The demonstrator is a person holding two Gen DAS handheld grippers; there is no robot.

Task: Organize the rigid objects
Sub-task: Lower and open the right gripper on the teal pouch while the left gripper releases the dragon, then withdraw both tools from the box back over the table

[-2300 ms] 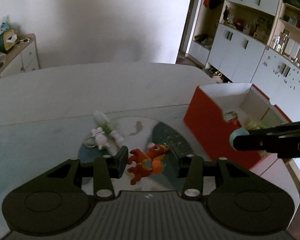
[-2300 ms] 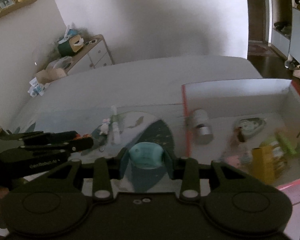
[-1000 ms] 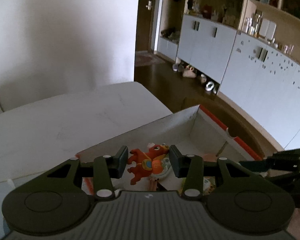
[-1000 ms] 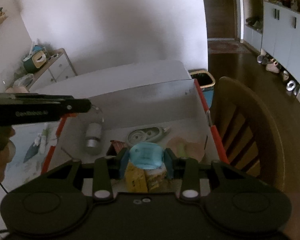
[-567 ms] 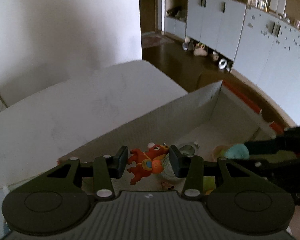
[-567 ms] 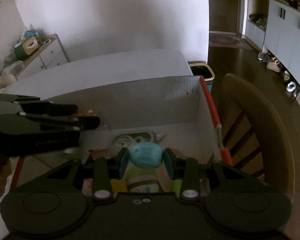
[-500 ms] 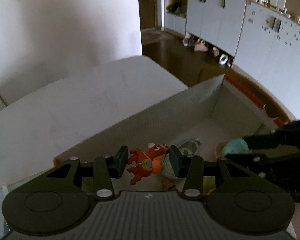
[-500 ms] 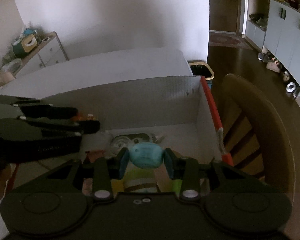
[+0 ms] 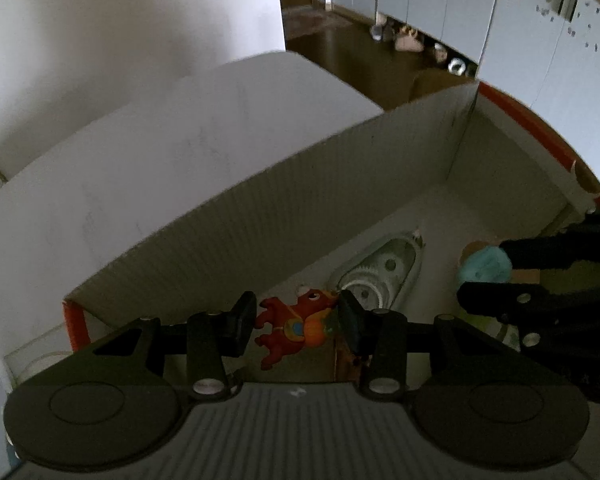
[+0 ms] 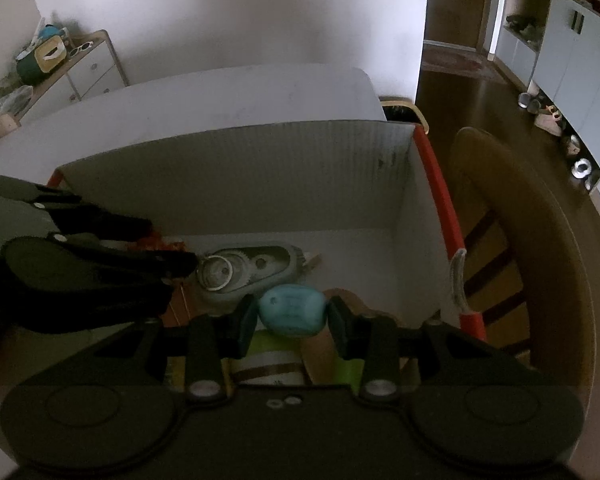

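Observation:
My left gripper [image 9: 296, 320] is shut on a small red toy horse [image 9: 296, 326] and hangs inside the red cardboard box [image 9: 260, 216], near its left end. My right gripper [image 10: 292, 316] is shut on a teal rounded block [image 10: 292, 310] over the box [image 10: 436, 192], nearer the right wall. From the left wrist view the right gripper [image 9: 486, 276] comes in at the right edge with the teal block [image 9: 485, 266] between its fingers. In the right wrist view the left gripper [image 10: 172, 248] reaches in from the left. A grey tape dispenser [image 10: 244, 270] lies on the box floor between them.
Under the right gripper lie a green-and-white tube [image 10: 268, 360] and a yellow packet [image 10: 176, 368]. A wooden chair [image 10: 512, 248] stands just right of the box. The white table [image 9: 160, 152] stretches behind it. A drawer unit [image 10: 84, 68] stands at the back left.
Both grippers have sunk lower into the box with the horse and the block held as before. The box walls and the tape dispenser now look closer and larger.

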